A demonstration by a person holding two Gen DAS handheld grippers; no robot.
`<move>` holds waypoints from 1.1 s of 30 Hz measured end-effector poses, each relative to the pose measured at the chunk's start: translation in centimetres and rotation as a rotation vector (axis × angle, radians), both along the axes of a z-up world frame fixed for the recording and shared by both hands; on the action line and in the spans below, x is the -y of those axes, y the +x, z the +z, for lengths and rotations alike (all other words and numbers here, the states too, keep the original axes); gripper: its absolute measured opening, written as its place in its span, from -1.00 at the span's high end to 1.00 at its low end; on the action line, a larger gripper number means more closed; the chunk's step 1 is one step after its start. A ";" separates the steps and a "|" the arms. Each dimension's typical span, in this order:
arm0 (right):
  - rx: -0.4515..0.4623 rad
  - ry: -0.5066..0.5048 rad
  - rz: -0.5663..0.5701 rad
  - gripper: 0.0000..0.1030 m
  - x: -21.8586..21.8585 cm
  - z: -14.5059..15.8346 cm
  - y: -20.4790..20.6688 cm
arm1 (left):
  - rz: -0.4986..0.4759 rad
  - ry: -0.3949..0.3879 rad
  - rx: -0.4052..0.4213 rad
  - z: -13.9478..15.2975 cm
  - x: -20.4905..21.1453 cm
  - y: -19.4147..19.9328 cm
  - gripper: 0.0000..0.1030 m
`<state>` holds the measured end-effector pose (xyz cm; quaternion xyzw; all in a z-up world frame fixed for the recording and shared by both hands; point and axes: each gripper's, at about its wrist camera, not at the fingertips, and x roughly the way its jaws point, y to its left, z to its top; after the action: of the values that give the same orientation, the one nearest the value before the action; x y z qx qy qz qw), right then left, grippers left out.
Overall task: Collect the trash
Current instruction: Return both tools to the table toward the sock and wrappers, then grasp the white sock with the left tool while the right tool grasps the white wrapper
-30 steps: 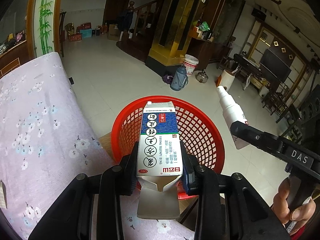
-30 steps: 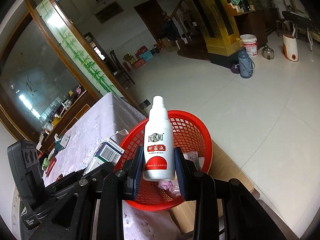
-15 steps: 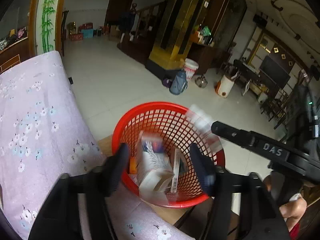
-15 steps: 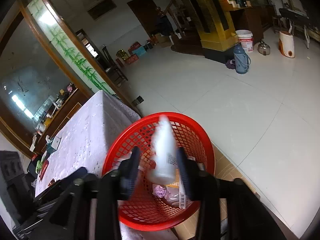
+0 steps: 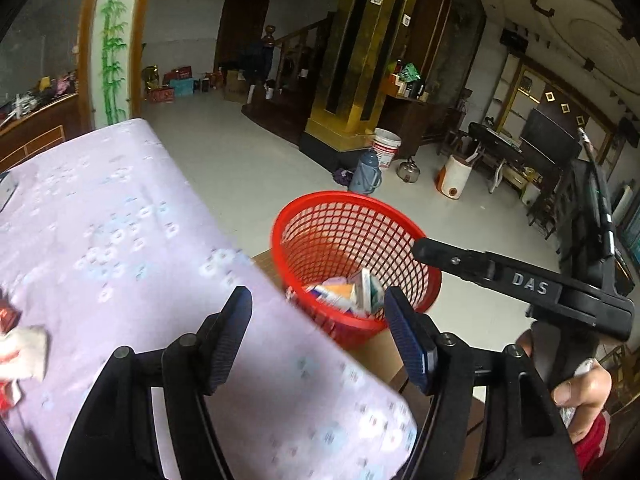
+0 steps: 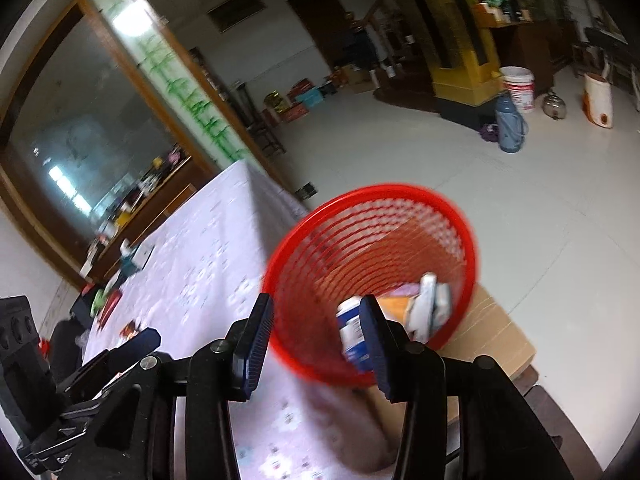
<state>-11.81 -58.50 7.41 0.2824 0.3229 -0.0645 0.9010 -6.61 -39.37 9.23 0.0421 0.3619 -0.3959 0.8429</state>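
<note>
Left gripper: jaws spread wide, nothing between them. It hangs over the edge of the bench, which carries a lilac flowered cloth. Ahead of it and slightly to its right stands the red mesh basket, just beside the bench edge and resting on a brown cardboard surface.

Right gripper: jaws likewise wide apart and empty. The basket lies directly ahead of its right finger; that finger overlaps the basket's near rim in the right wrist view. This view is blurred.

Basket contents: a white and blue carton, a white item leaning upright, and orange and pink packaging; details are too blurred to read.

Remaining on the bench, to the left of the left gripper: a crumpled white tissue and a red wrapper just beside it.

A hand grips the handle of the right gripper, seen at the right of the left wrist view.
</note>
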 end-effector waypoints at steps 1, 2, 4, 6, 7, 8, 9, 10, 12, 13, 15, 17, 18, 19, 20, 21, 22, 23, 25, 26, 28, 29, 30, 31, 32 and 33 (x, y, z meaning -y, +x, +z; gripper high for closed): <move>-0.002 0.001 0.015 0.04 -0.7 -0.1 0.1 | 0.008 0.002 0.001 0.0 -0.8 -0.4 -0.32; -0.003 0.003 0.027 0.03 -1.2 -0.2 0.3 | 0.020 0.003 0.004 0.1 -2.0 -0.8 -0.32; -0.007 0.010 0.061 0.02 -2.8 -0.4 0.6 | 0.040 0.005 0.007 0.4 -3.5 -1.2 -0.33; -0.011 0.014 0.093 0.02 -4.1 -0.8 0.7 | 0.061 0.001 0.008 0.6 -5.4 -1.5 -0.36; -0.011 0.017 0.116 0.02 -5.1 -0.8 1.0 | 0.078 0.001 0.010 0.7 -6.7 -1.8 -0.36; -0.012 0.016 0.128 0.01 -5.7 -0.8 1.0 | 0.092 0.002 0.009 0.7 -7.7 -1.9 -0.37; -0.013 0.011 0.149 0.00 -6.6 -0.7 1.2 | 0.103 0.003 0.008 0.7 -8.6 -2.0 -0.38; -0.012 0.004 0.168 -0.02 -7.5 -0.7 1.4 | 0.111 0.004 0.007 0.6 -9.4 -2.2 -0.38; -0.012 -0.008 0.199 -0.04 -9.2 -0.6 1.6 | 0.150 0.010 0.007 0.5 -12.0 -2.5 -0.38; -0.013 -0.012 0.211 -0.05 -9.9 -0.6 1.7 | 0.164 0.010 0.006 0.5 -12.8 -2.4 -0.38; -0.018 -0.020 0.243 -0.05 -11.4 -0.7 2.0 | 0.202 0.005 -0.001 0.3 -15.6 -2.4 -0.38; -0.021 -0.030 0.273 -0.05 -12.9 -0.8 2.2 | 0.252 0.008 -0.005 0.1 -18.7 -2.2 -0.38; -0.022 -0.034 0.283 -0.06 -13.5 -0.8 2.3 | 0.276 0.015 -0.005 0.0 -19.9 -2.1 -0.38; -0.022 -0.037 0.292 -0.06 -14.0 -0.9 2.4 | 0.317 0.023 -0.007 -0.3 -21.8 -1.9 -0.38; -0.024 -0.041 0.304 -0.06 -14.6 -0.9 2.5 | 0.354 0.028 -0.009 -0.6 -23.4 -1.7 -0.38; -0.026 -0.043 0.312 -0.06 -15.2 -1.0 2.6 | 0.393 0.031 -0.009 -1.0 -25.0 -1.8 -0.38; -0.028 -0.045 0.320 -0.06 -15.6 -1.1 2.8 | 0.418 0.036 -0.008 -1.2 -25.8 -1.6 -0.38; -0.031 -0.049 0.329 -0.06 -16.0 -1.2 3.0 | 0.459 0.046 -0.009 -1.6 -27.3 -1.3 -0.45; -0.041 -0.057 0.346 -0.06 -17.0 -1.2 3.3 | 0.490 0.060 -0.033 -2.6 -28.7 -0.8 -0.60; -0.045 -0.060 0.356 -0.06 -17.6 -1.3 3.5 | 0.494 0.066 -0.044 -3.0 -29.1 -0.5 -0.60; -0.049 -0.072 0.370 -0.06 -18.5 -1.2 3.6 | 0.491 0.090 -0.059 -4.0 -29.2 -0.1 -0.61; -0.052 -0.081 0.376 -0.06 -18.9 -1.2 3.7 | 0.493 0.120 -0.070 -4.8 -29.0 0.2 -0.61; -0.054 -0.085 0.378 -0.06 -19.1 -1.2 3.7 | 0.498 0.137 -0.072 -5.3 -28.8 0.2 -0.61; -0.058 -0.091 0.383 -0.06 -19.3 -1.2 3.8 | 0.500 0.148 -0.069 -5.9 -28.8 0.4 -0.61; -0.062 -0.098 0.385 -0.06 -19.6 -1.3 3.8 | 0.507 0.166 -0.073 -6.5 -28.8 0.8 -0.61; -0.065 -0.102 0.384 -0.06 -19.7 -1.2 3.9 | 0.514 0.172 -0.080 -6.9 -28.9 1.2 -0.61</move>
<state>-7.92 -38.80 6.18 0.1673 0.3960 0.0831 0.8990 -5.44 -10.47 2.29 0.0047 0.4261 -0.1381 0.8941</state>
